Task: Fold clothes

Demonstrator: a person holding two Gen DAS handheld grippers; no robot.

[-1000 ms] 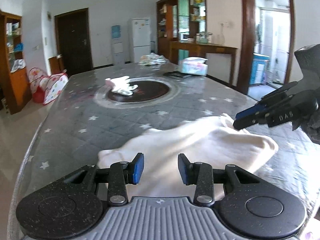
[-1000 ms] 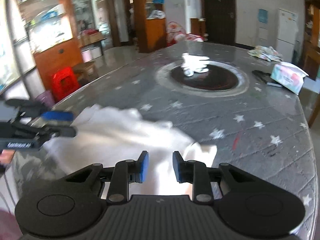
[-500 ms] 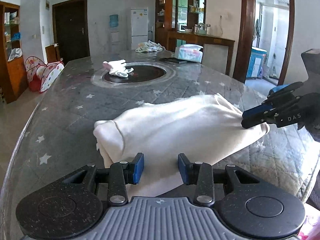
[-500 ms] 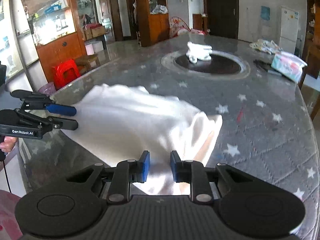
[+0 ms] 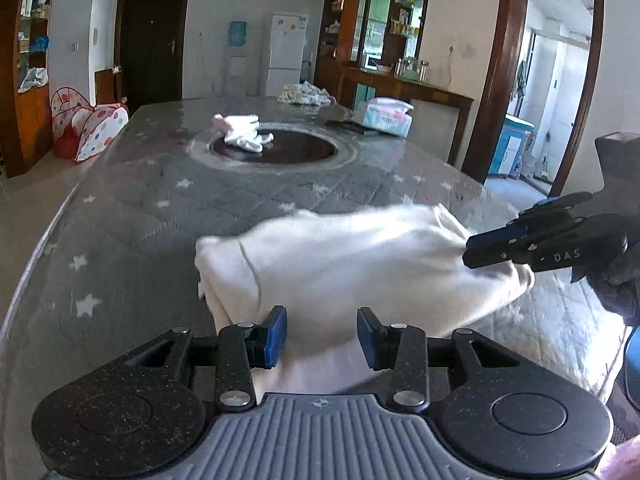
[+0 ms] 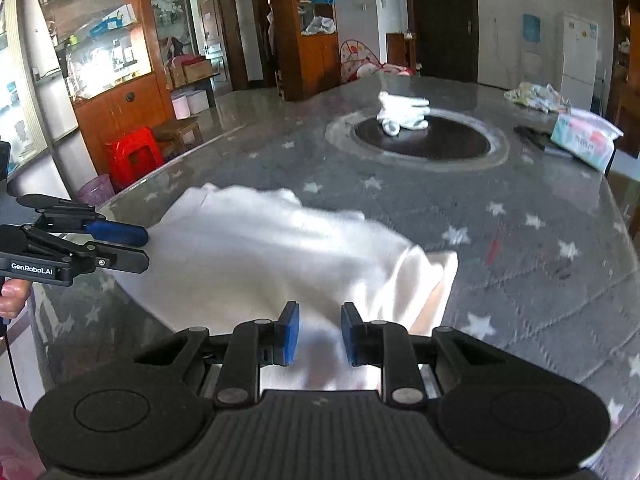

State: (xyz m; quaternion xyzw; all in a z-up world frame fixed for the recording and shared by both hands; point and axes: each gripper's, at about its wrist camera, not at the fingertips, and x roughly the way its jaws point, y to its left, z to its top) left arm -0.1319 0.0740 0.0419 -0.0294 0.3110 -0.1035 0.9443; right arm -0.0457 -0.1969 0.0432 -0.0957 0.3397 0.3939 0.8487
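Observation:
A white garment (image 5: 360, 264) lies bunched near the front edge of the grey star-patterned table (image 5: 152, 216); it also shows in the right wrist view (image 6: 272, 256). My left gripper (image 5: 322, 336) is open, its blue pads either side of the cloth's near edge, not clamping it. My right gripper (image 6: 315, 334) is open over the cloth's near right corner. In the left wrist view the right gripper (image 5: 492, 246) sits at the garment's right end. In the right wrist view the left gripper (image 6: 132, 246) sits at its left end.
A small white cloth (image 5: 244, 136) lies on the dark round inset (image 5: 304, 150) in the table's middle. A tissue pack (image 5: 386, 118) and a crumpled cloth pile (image 5: 306, 94) sit at the far end. A red stool (image 6: 134, 158) stands beside the table.
The garment has been drawn in and bunched toward the near edge. Both grippers pulled back slightly; the right jaws have opened a little wider.

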